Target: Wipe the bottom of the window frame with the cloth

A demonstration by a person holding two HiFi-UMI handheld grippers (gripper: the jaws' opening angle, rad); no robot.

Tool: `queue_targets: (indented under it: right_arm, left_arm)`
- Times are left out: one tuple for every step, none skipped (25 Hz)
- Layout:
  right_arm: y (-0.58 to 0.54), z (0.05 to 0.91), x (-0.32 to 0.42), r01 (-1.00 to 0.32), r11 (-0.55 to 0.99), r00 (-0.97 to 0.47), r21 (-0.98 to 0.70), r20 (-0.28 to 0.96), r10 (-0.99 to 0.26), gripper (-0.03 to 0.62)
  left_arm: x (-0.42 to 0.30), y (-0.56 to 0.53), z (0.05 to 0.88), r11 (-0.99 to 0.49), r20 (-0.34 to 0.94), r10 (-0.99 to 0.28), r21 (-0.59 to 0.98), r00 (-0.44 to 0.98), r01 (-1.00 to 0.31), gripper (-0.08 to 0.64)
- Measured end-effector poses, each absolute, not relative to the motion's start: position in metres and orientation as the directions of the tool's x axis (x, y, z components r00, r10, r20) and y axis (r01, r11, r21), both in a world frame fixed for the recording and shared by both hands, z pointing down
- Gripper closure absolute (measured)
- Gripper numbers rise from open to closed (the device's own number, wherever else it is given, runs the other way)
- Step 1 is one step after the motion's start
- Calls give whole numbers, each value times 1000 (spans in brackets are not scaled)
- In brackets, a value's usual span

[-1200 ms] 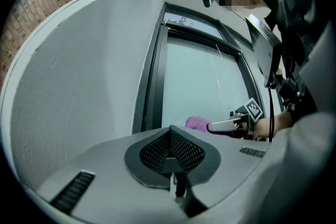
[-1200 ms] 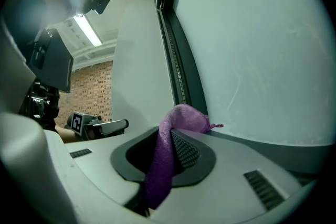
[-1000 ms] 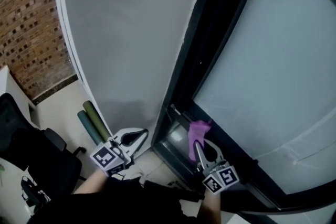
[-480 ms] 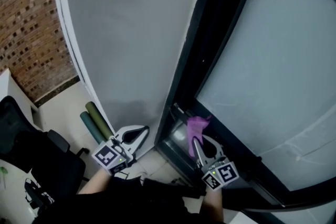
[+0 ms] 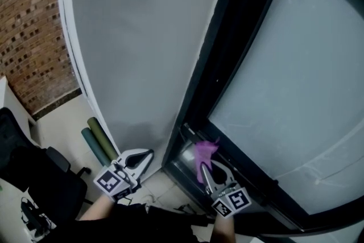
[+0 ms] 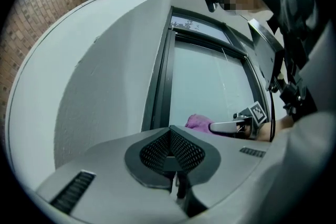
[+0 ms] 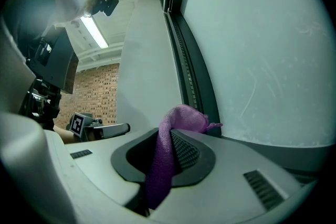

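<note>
- Firmly closed on the purple cloth (image 7: 181, 115), the right gripper (image 7: 168, 134) has a strip of the fabric running down between its jaws, and a rounded bunch pokes out past the tips.
- That bunch sits at the dark window frame (image 7: 191, 76), just where the frame meets the frosted glass (image 7: 262, 50); it looks to be touching the frame, though the contact itself is hard to make out.
- From the head view, the right gripper (image 5: 203, 169) points away from the person with the cloth (image 5: 203, 151) at its far end. The cloth is low on the window frame (image 5: 267, 190), near the left end of the bottom rail, close to the corner with the upright.
- The left gripper (image 6: 170, 131) has its jaws together with nothing between them.
- In the head view the left gripper (image 5: 142, 157) is well apart from the cloth, to the left of the frame, low in front of the grey wall (image 5: 136, 37) and over the pale floor (image 5: 62, 116).
- The left gripper view looks across to the cloth (image 6: 198, 121) and the right gripper (image 6: 231, 126) on the right, with the window frame (image 6: 157, 81) upright between wall and glass.
- Two rolls (image 5: 96, 142), one olive and one teal, lean by the foot of the wall, just left of the left gripper.
- Farther left stands a brick wall (image 5: 28, 25), and a black chair (image 5: 23, 173) sits at the near left.
</note>
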State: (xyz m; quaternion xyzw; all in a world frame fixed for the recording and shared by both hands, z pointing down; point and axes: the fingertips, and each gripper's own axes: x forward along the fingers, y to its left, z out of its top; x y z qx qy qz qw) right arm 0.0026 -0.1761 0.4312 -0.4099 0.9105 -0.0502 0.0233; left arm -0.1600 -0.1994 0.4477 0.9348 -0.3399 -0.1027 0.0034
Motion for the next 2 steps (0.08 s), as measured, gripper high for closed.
queue_targets:
  right_arm:
    - [-176,431,2,-744,659,-663,-109,1,-748,528]
    - [-177,432,1,-744,659,-663,-107,3,-748,528]
  left_arm:
    - [-161,-200,447,-769,-189,-636,76,748,-635,560]
    - [-162,-200,447,-769,-189,-636,77,748,-635,560]
